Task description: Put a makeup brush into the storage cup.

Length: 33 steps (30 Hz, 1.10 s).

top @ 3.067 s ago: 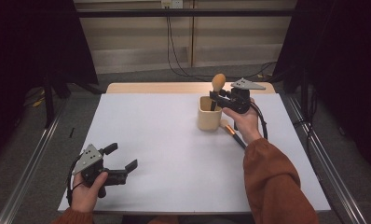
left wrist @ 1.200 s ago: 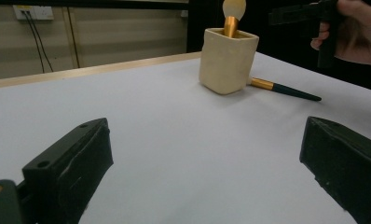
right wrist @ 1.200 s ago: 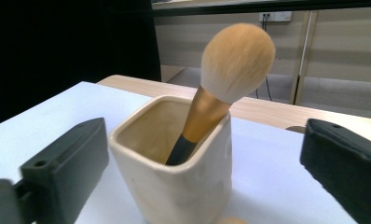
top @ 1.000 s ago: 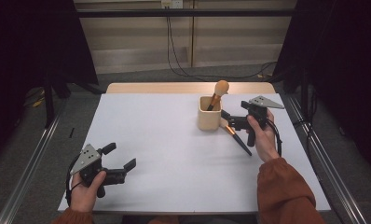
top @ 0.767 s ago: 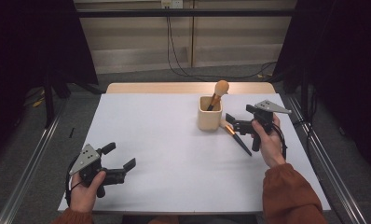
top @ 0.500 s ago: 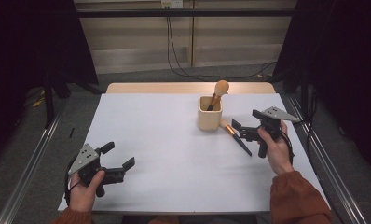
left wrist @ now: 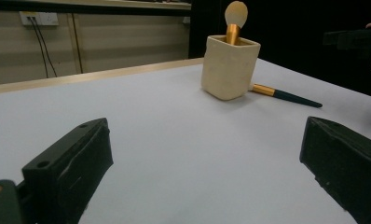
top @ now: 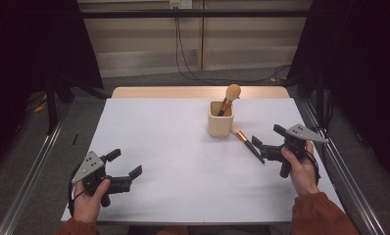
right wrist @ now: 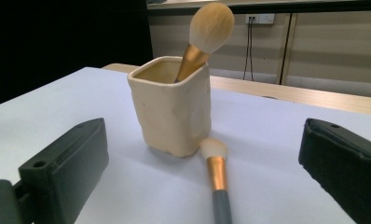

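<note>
Nearest the person, well short of the cream brush cup [top: 220, 119] and off toward its left, the left gripper [top: 123, 170] sits in the left hand [top: 88, 201] over the white table [top: 183, 161], its jaws spread wide with nothing between them; the left gripper view shows bare tabletop in that gap, and both jaws run off the bottom edge there. Farther in, to the right of the cup and a little nearer than it, the right gripper [top: 265, 141] is held in the right hand [top: 301, 171], its jaws also wide apart and empty. Between them, in the right gripper view, lies a makeup brush [right wrist: 218, 182] flat on the table, its pale bristle tip just beside the cup's base, perhaps touching it, though the angle is too low to be sure; its dark handle is cut off by the bottom edge there, while the high view shows the whole brush [top: 247, 143] slanting away from the cup. In the cup stands a second makeup brush [right wrist: 203, 32], tilted, its lower handle hidden by the cup wall.
</note>
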{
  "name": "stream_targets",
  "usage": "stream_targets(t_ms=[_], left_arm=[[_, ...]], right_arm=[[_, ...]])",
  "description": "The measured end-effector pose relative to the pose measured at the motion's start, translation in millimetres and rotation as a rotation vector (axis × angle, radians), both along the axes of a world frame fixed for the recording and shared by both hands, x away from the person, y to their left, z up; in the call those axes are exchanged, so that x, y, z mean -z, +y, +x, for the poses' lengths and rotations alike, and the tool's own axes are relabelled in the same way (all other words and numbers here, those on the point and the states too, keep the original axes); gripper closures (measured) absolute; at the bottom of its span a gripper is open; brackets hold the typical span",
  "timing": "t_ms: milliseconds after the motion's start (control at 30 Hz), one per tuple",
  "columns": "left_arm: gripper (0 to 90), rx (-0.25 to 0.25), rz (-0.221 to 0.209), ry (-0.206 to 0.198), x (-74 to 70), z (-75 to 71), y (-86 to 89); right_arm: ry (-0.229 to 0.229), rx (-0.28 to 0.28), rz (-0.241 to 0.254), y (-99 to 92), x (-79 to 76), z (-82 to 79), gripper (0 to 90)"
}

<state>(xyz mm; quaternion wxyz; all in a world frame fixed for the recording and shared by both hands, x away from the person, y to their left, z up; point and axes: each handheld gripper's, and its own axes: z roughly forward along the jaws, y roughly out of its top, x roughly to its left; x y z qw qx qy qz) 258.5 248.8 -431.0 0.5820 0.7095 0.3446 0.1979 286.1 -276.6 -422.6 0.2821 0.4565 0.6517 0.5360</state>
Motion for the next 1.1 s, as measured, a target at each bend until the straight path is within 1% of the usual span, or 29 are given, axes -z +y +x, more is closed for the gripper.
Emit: stream_targets(t_ms=[67, 267, 333, 500, 533, 600, 700, 767, 833, 967, 1100], left_arm=[[2.2, 0.003, 0.004, 0.001, 0.4, 0.5, 0.4], [2.2, -0.002, -0.004, -0.002, -0.5, -0.1, 0.6], [2.2, -0.001, -0.006, -0.001, -0.1, 0.5, 0.4], [2.2, 0.011, -0.002, -0.008, -0.7, 0.3, -0.6], [2.2, 0.008, -0.006, -0.006, -0.8, -0.3, -0.4], [2.2, 0.005, -0.011, -0.007, -0.9, -0.8, 1.6], [2.3, -0.002, -0.014, -0.004, -0.3, -1.6, 4.2], [2.2, -0.006, -0.013, -0.004, -0.1, -2.8, 5.2], [2.2, -0.010, -0.013, -0.003, -0.1, -4.3, 6.4], [2.2, -0.022, -0.015, -0.001, -0.3, -5.4, 8.5], [2.2, -0.014, -0.010, -0.008, -1.6, -8.0, 6.9]], right_arm=[[0.000, 0.002, 0.008, -1.7, 1.9, -4.4, 0.9], [0.012, 0.013, 0.001, -7.5, 9.2, -17.8, 0.9], [0.015, 0.020, 0.009, -9.9, 10.3, -24.4, 0.9], [0.009, 0.031, -0.006, -11.0, 9.5, -33.7, 0.9], [0.006, 0.034, -0.001, -10.8, 9.1, -35.8, 0.9], [0.009, 0.042, -0.008, -10.7, 9.6, -39.0, 1.0], [0.010, 0.048, -0.009, -10.2, 14.0, -44.3, 1.0], [0.010, 0.055, 0.001, -9.7, 17.6, -47.2, 1.0], [0.012, 0.051, -0.004, -9.5, 20.2, -50.8, 1.0], [0.013, 0.063, 0.007, -14.0, 22.3, -59.0, 1.1], [0.015, 0.061, 0.002, -18.1, 25.5, -66.9, 1.1]])
